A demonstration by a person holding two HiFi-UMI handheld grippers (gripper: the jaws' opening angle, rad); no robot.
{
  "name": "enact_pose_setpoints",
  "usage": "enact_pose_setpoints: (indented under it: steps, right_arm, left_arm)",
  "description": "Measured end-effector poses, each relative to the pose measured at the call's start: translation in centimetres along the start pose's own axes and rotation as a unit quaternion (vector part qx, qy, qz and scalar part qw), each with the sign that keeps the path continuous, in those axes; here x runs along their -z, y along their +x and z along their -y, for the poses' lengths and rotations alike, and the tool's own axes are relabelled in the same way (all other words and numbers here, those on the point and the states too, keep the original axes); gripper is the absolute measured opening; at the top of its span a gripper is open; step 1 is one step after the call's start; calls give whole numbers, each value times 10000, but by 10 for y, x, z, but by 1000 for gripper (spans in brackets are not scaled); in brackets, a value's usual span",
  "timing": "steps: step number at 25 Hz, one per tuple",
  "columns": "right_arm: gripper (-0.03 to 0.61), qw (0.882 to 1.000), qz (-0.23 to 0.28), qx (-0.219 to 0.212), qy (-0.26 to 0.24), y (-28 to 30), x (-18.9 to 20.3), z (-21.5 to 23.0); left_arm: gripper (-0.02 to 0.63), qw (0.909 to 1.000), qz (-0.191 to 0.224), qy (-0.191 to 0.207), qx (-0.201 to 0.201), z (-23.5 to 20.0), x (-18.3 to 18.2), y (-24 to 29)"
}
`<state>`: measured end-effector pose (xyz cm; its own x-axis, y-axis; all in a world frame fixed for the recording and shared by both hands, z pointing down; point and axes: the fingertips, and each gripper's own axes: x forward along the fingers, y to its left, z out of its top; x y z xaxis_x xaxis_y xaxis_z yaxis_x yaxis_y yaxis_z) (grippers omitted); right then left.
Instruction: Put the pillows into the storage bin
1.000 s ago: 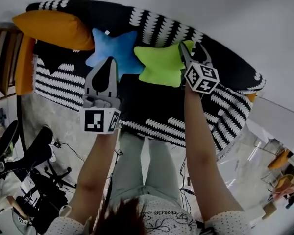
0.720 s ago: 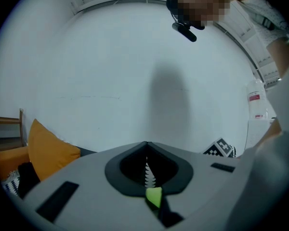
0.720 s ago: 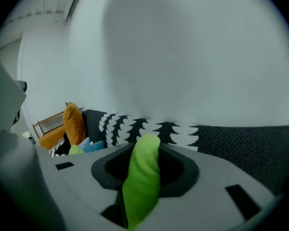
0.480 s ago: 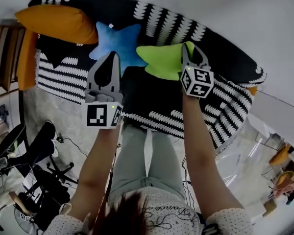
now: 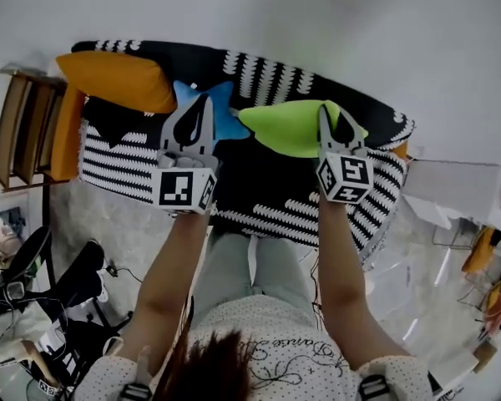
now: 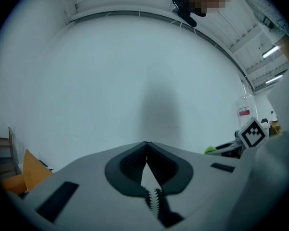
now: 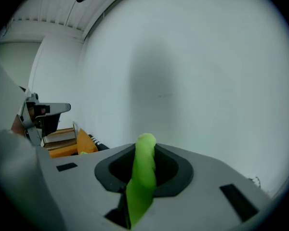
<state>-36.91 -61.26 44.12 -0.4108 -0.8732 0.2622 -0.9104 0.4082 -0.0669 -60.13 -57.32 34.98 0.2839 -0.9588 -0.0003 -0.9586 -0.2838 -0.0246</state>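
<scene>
Green star pillow (image 5: 292,128) hangs over the sofa's (image 5: 267,186) far edge, gripped in the right gripper's (image 5: 330,119) jaws, which have just been closing. Left gripper (image 5: 200,107), jaws clenched empty, hovers by the blue pillow (image 5: 227,117); bare wall ahead.

A sofa, draped in a black cover with white stripes (image 5: 117,178), stretches across the head view from 10 o'clock to 3 o'clock. A plain white wall (image 5: 317,15) fills the top, from 11 to 1 o'clock. A wooden shelf (image 5: 21,132) stands against the sofa's end at 9 o'clock. Below the sofa lies a pale, glossy floor (image 5: 134,241). Dark stands and gear (image 5: 58,278) crowd it at 8 o'clock, with a thin cable (image 5: 121,271) trailing beside them. In the left gripper view, a clear bottle with a red label (image 6: 244,110) shows at 3 o'clock.
</scene>
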Motion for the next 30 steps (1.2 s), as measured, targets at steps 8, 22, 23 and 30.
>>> enact_pose_setpoints:
  steps: [8,22,23,30]
  right_arm:
    - [84,9957,899,166,-134,-84,-136,-6]
    - [81,9773,1444,1552,29,-210,-160,21]
    - [81,9745,1458,1706,19,-228,-158,28]
    - [81,9381,1420,3160,17,-396,-117,81]
  left_arm:
    - [3,9981,318,-27,530,28,-91,-11]
    - [3,9755,632,47,2109,127,-126,-2]
    - [3,9721,646,41,2255,145,-126,-4]
    - [3,9315,754,-26,3558,296,-132,-46]
